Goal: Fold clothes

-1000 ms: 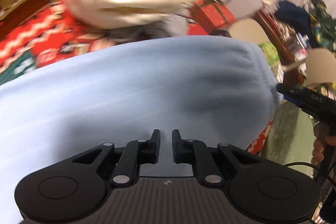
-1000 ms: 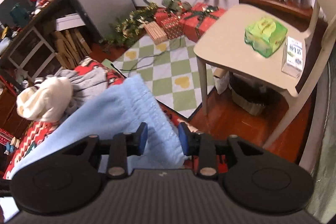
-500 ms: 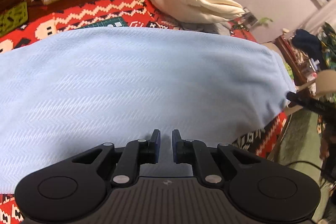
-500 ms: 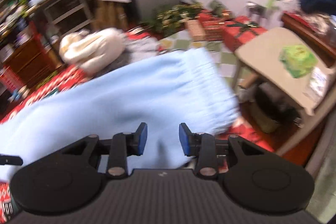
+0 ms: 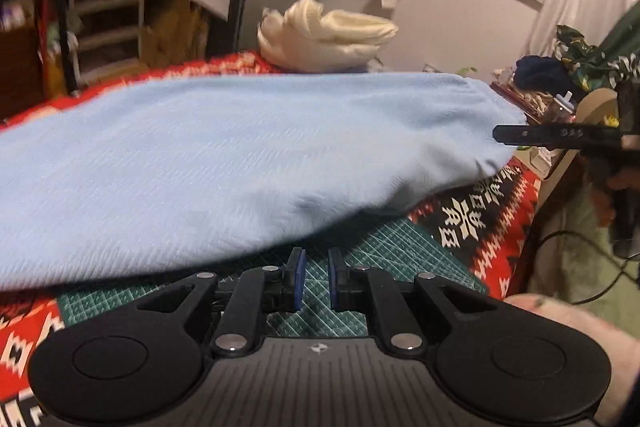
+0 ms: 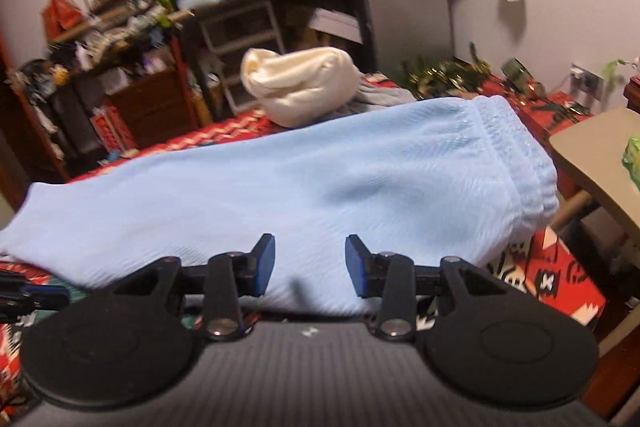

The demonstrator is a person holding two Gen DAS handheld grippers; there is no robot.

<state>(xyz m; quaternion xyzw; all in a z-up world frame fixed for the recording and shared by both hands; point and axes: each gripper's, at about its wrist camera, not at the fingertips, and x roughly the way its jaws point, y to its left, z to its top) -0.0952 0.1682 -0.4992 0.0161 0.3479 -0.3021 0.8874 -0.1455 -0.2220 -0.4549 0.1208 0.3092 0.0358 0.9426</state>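
Light blue knit trousers [image 5: 248, 163] lie spread across the red patterned cover, elastic waistband [image 6: 520, 155] at the right end. My left gripper [image 5: 317, 279] sits low over the green cutting mat [image 5: 400, 251], just short of the garment's near edge. Its pads stand slightly apart with only the mat showing between them. My right gripper [image 6: 310, 267] is open wide at the near edge of the trousers [image 6: 320, 187], nothing pinched. In the left wrist view the right gripper's fingers [image 5: 520, 135] reach in at the waistband corner.
A cream sweater [image 5: 324, 39] is heaped on a grey garment behind the trousers. A beige chair [image 6: 592, 155] stands off the table's right side, with a green packet at its edge. Shelves and a grey cabinet fill the back wall. A cable [image 5: 576, 247] trails at right.
The trousers have come down from being held up and now lie flat on the cover. Both grippers have dropped low and pulled back; the right gripper's fingers have spread wider.
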